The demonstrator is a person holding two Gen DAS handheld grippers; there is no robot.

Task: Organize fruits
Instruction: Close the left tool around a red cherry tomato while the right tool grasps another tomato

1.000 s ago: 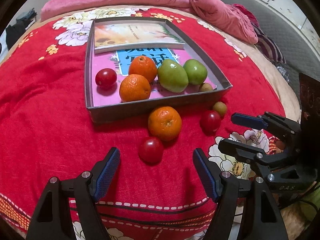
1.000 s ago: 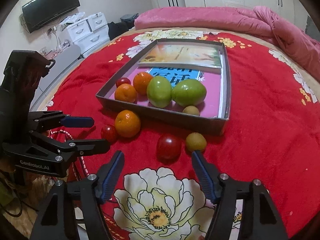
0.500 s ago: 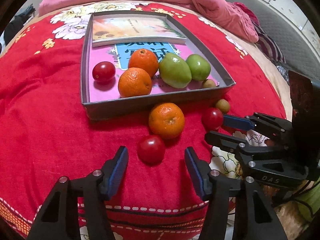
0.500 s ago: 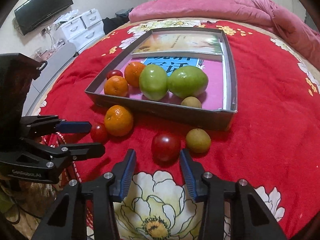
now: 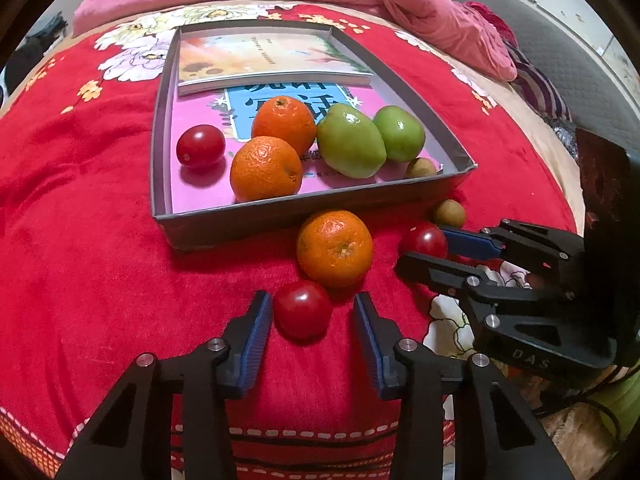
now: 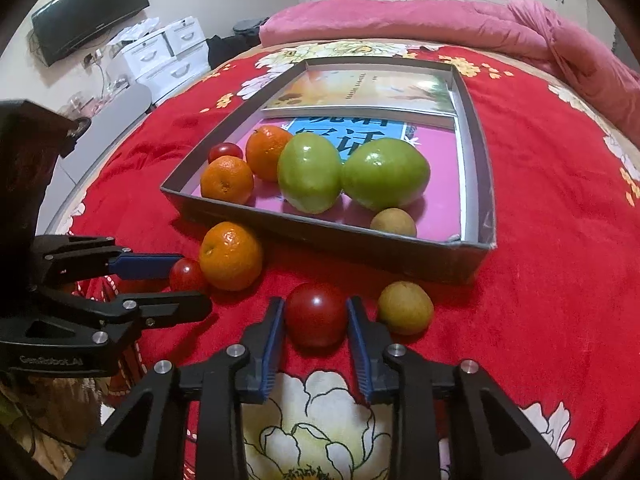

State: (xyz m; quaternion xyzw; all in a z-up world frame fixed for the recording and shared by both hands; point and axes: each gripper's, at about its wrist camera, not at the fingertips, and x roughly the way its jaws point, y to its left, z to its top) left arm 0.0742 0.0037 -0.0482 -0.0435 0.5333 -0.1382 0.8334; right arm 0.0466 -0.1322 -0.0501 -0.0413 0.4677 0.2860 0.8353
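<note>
Two claws have just been closing, each around a red fruit. The right claw now grips its tomato; the left claw is not yet clenched on its own tomato, a gap remaining. Lifting into the box seems next.

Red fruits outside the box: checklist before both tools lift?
1. Right tool gripping the right red fruit: ok, both pads touch it; its jaws have just been closing.
2. Left tool gripping the left red fruit: not ok, gap at one pad; its jaws have just been closing.
3. Orange clear of the left red fruit: not ok, they seem to touch.
4. Brown fruit clear of the right tool: cannot tell, very close.
5. Free floor in the box: ok.
</note>
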